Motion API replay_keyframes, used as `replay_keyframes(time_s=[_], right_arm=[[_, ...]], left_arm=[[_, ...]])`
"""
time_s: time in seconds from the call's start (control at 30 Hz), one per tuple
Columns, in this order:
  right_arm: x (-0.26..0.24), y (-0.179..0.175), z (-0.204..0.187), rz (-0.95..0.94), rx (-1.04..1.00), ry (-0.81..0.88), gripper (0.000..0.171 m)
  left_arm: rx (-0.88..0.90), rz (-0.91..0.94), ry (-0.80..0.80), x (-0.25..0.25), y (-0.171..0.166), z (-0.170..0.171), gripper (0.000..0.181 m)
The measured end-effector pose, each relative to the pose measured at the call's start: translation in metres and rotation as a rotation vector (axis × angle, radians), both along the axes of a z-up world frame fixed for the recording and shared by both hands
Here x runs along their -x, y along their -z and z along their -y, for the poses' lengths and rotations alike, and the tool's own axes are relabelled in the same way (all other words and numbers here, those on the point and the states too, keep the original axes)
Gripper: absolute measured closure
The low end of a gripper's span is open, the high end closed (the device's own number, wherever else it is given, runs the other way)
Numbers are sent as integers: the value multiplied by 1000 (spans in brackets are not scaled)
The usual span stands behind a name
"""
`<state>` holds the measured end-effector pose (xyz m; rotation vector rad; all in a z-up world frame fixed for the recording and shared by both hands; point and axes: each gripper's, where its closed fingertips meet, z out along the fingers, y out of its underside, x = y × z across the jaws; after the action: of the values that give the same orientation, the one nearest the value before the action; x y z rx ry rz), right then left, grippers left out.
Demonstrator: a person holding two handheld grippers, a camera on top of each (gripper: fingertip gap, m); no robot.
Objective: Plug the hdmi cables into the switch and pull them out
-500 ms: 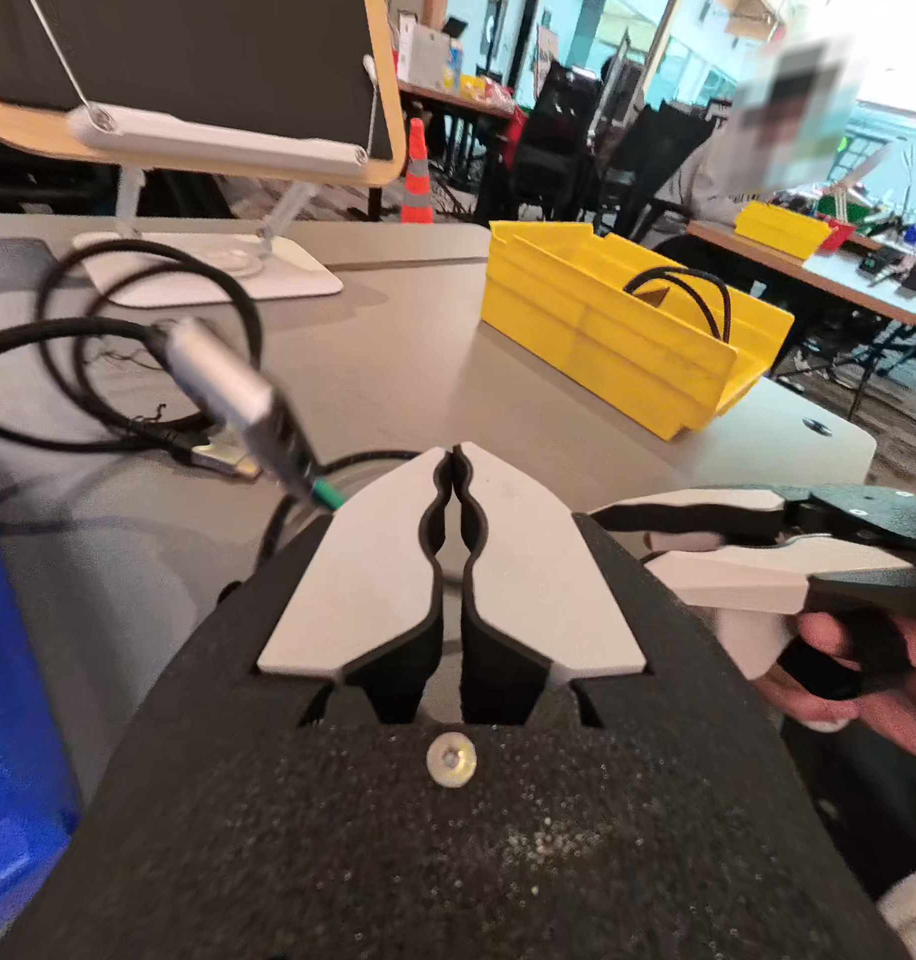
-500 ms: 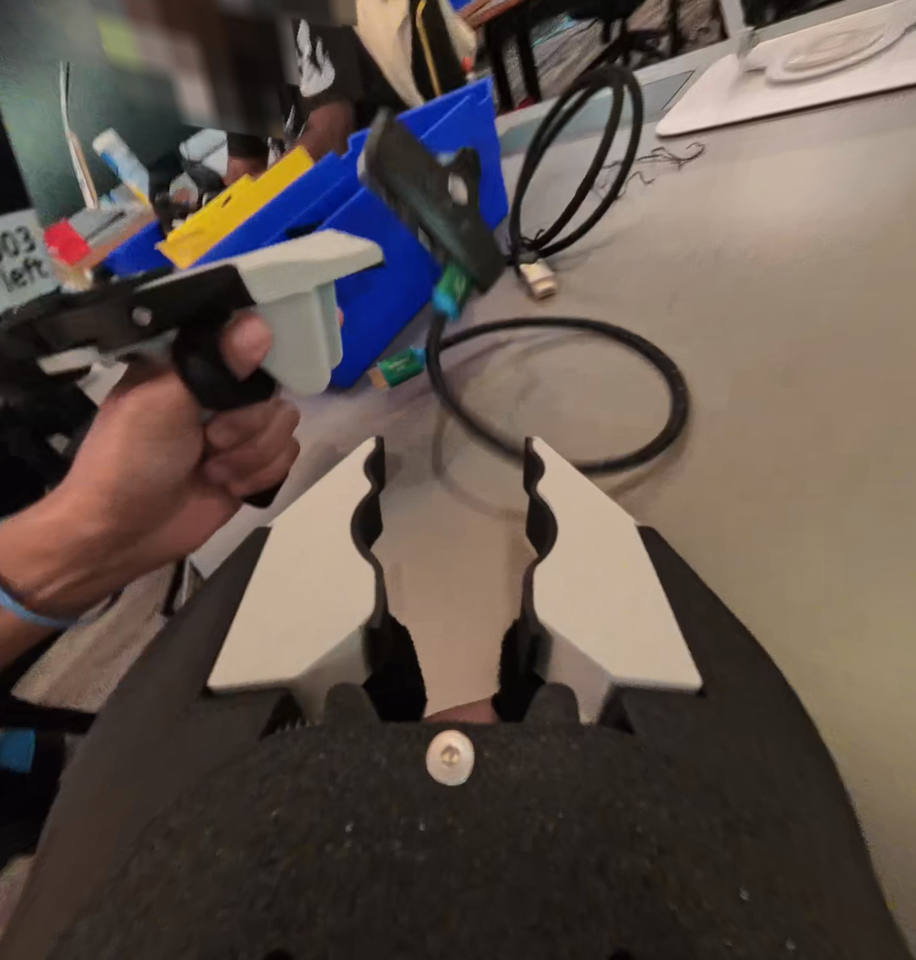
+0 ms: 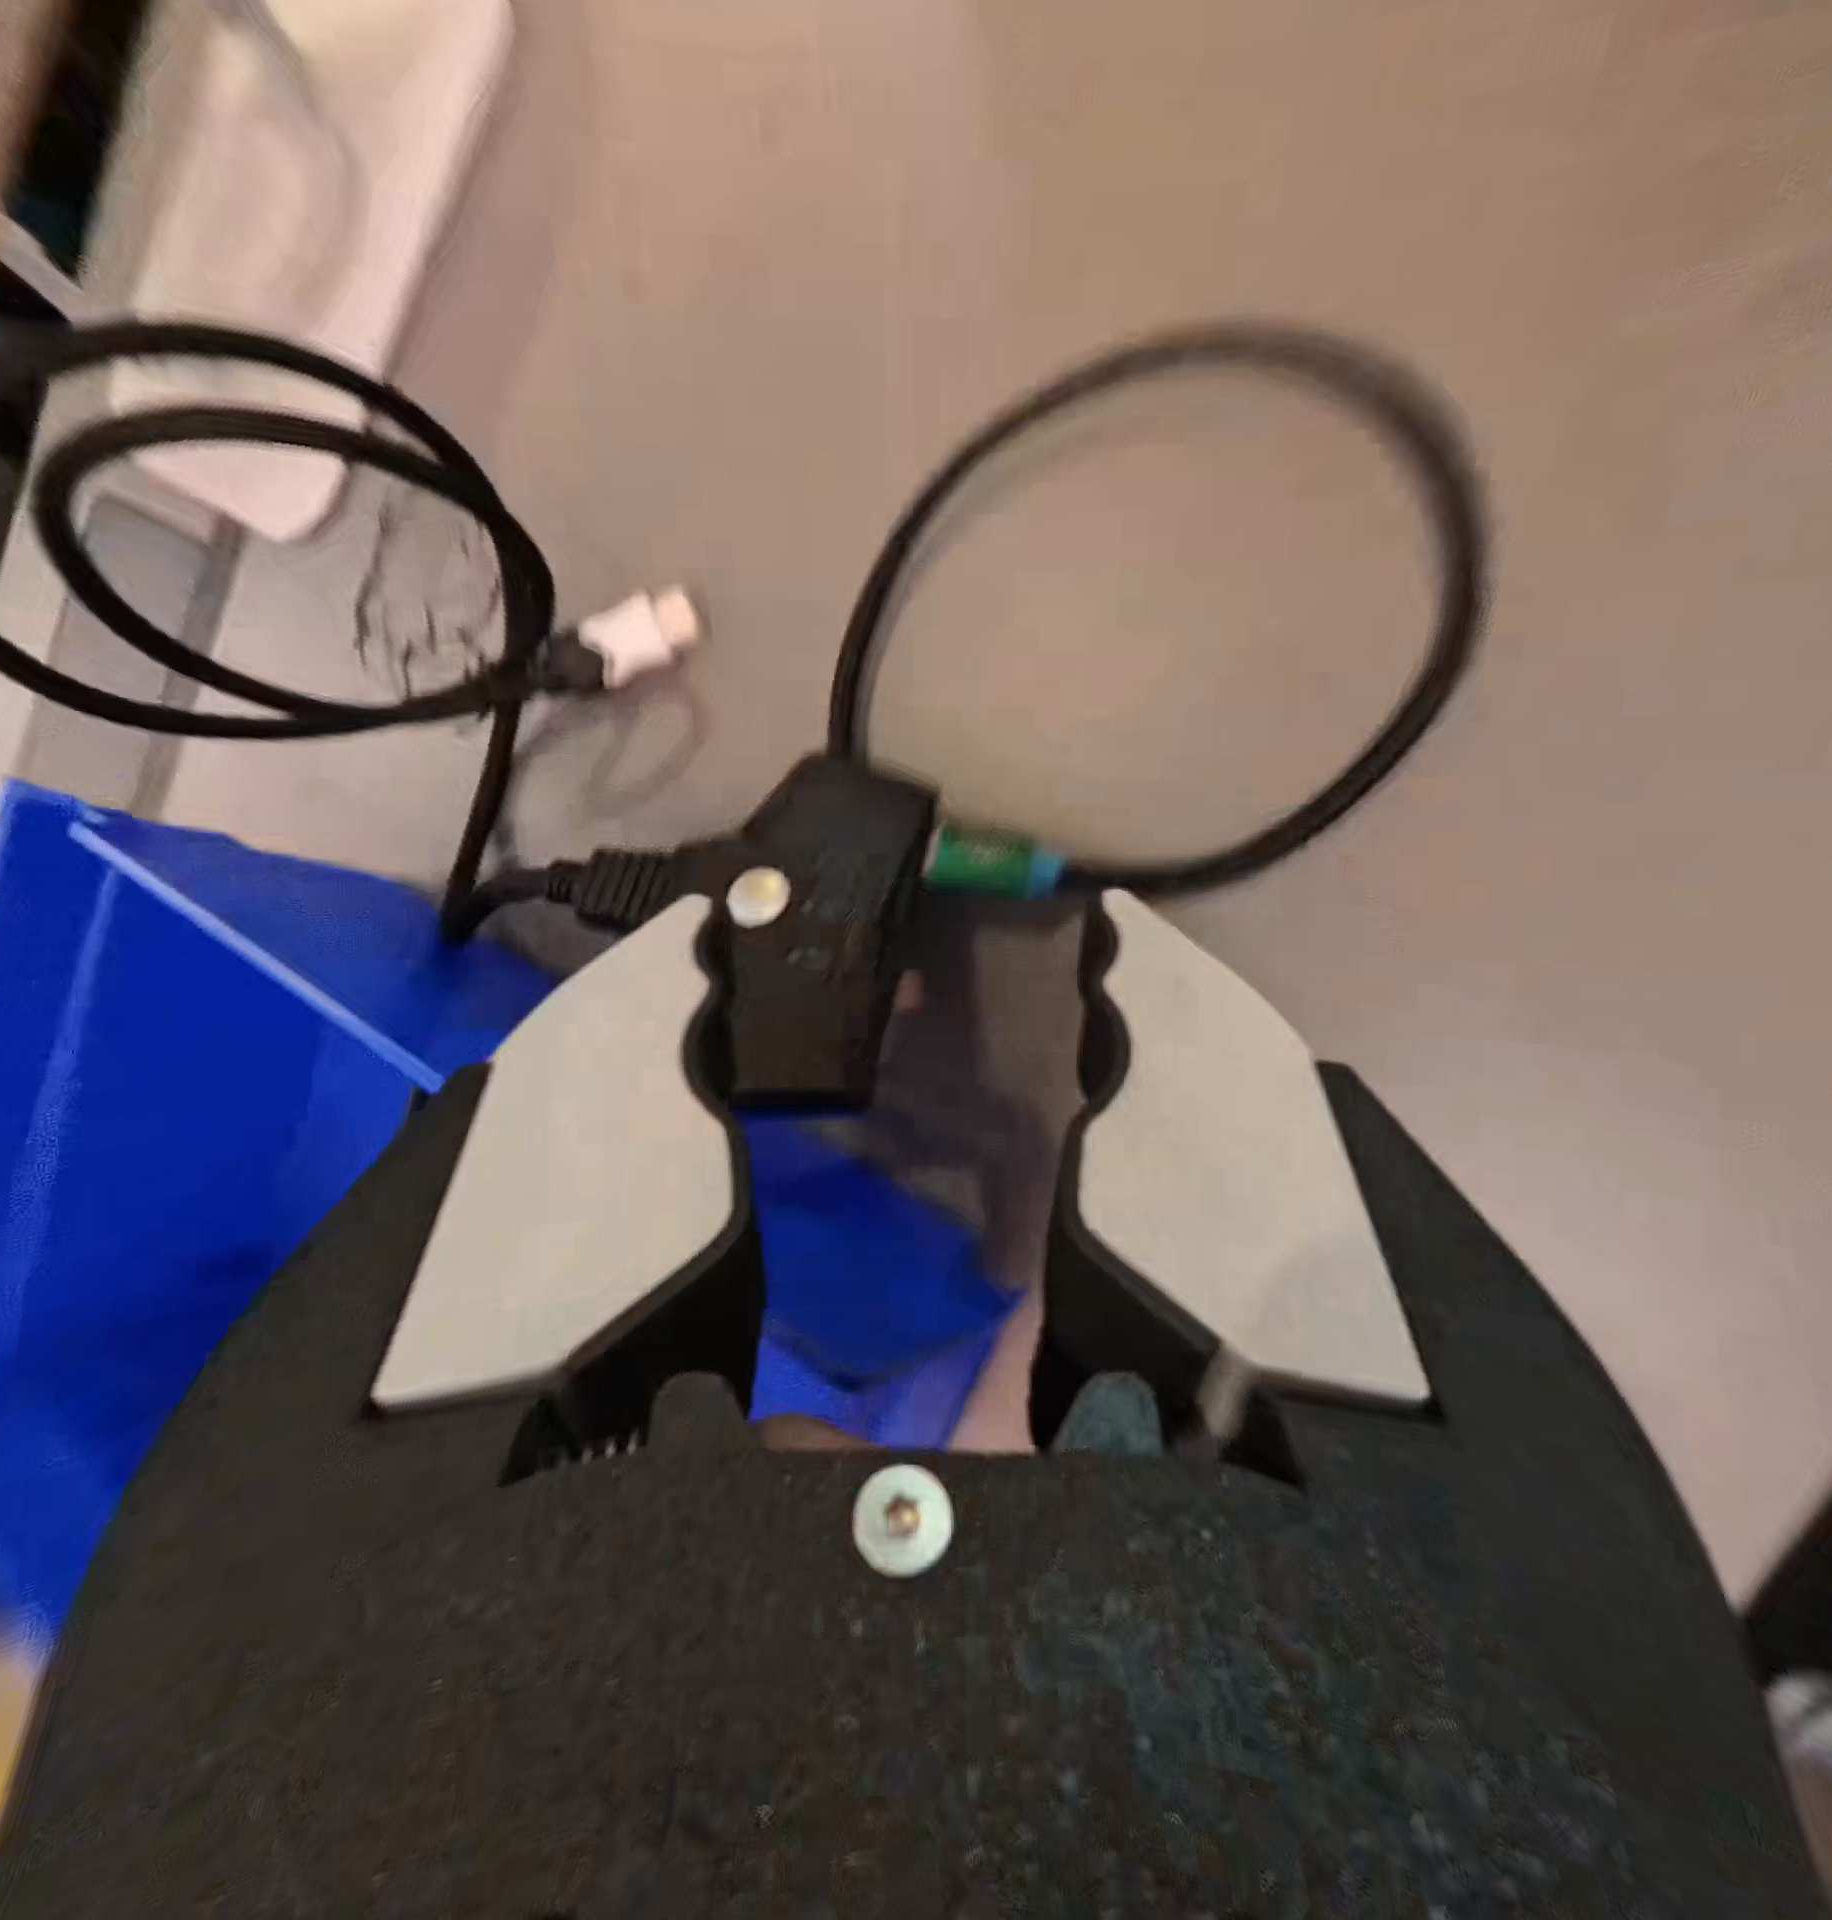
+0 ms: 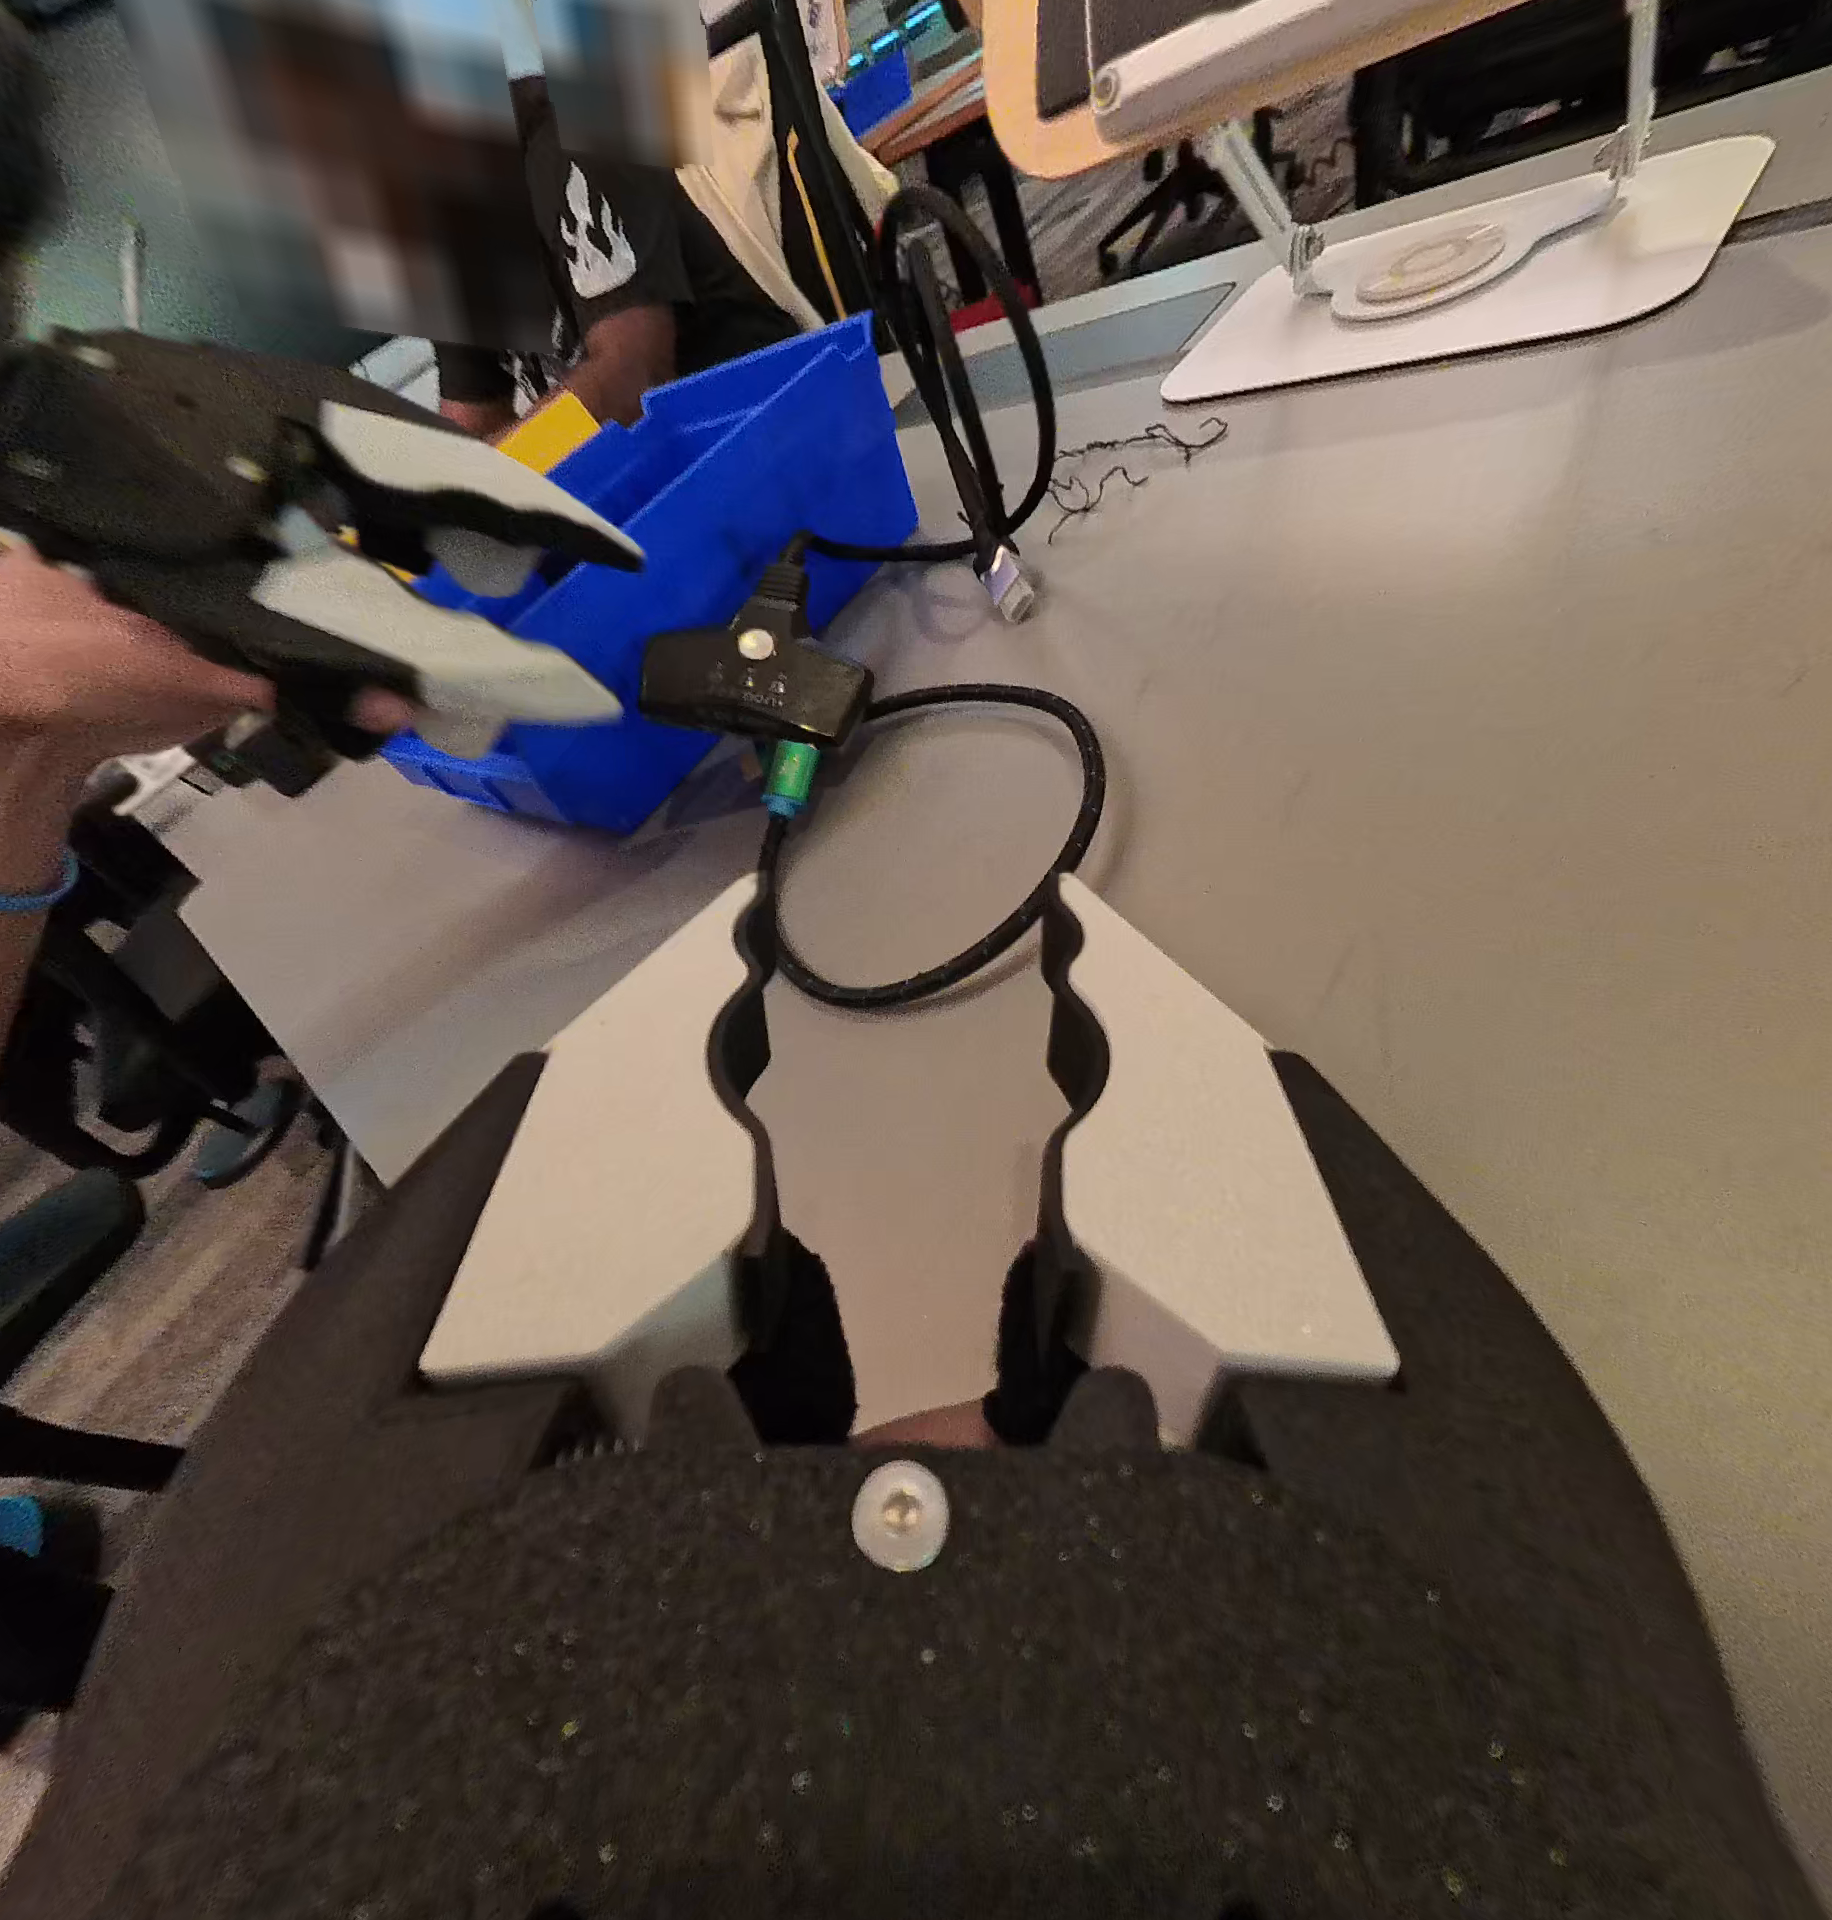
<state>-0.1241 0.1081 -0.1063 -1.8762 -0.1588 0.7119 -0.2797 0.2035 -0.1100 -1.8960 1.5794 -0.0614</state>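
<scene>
Black switch (image 4: 751,686) with unreadable markings, green-ended cable (image 4: 790,777) plugged in

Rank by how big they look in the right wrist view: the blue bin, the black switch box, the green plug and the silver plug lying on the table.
1. Blue bin, clearly the largest.
2. Black switch box.
3. Green plug and silver plug: both small and look alike. The silver one lies farther from the camera, so I won't rank them.
</scene>
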Motion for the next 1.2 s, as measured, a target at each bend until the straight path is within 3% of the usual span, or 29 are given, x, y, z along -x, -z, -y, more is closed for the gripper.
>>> replay_keyframes(time_s=[0.07,0.1,0.17,0.4,0.5,0.6,0.73,0.87,0.93,1.03,1.2], right_arm=[[1,2,-1,-21,11,-18,121],[2,5,0,-24,20,-31,121],[6,8,2,-36,41,-56,120],[11,7,12,-79,62,-105,120],[10,6,15,-91,66,-112,120],[8,4,15,-104,65,-111,120],[10,3,14,-126,74,-123,120],[9,5,13,-107,74,-123,120],[9,5,13,-108,76,-123,120],[11,5,15,-99,71,-132,120],[35,9,25,148,-41,-212,121]], left_arm=[[-134,-358,11,18,22,-25,116],[-180,-510,16,27,29,-36,119],[-149,-679,-23,41,39,-45,114],[-23,-669,-80,23,51,-51,106],[-50,-642,12,6,48,-51,102],[-29,-734,114,3,47,-58,97],[205,-918,195,19,70,-51,91],[299,-1076,246,37,82,-50,107],[287,-1001,241,27,80,-52,108],[375,-742,250,-5,67,-31,112],[447,-339,212,-62,22,4,113]])
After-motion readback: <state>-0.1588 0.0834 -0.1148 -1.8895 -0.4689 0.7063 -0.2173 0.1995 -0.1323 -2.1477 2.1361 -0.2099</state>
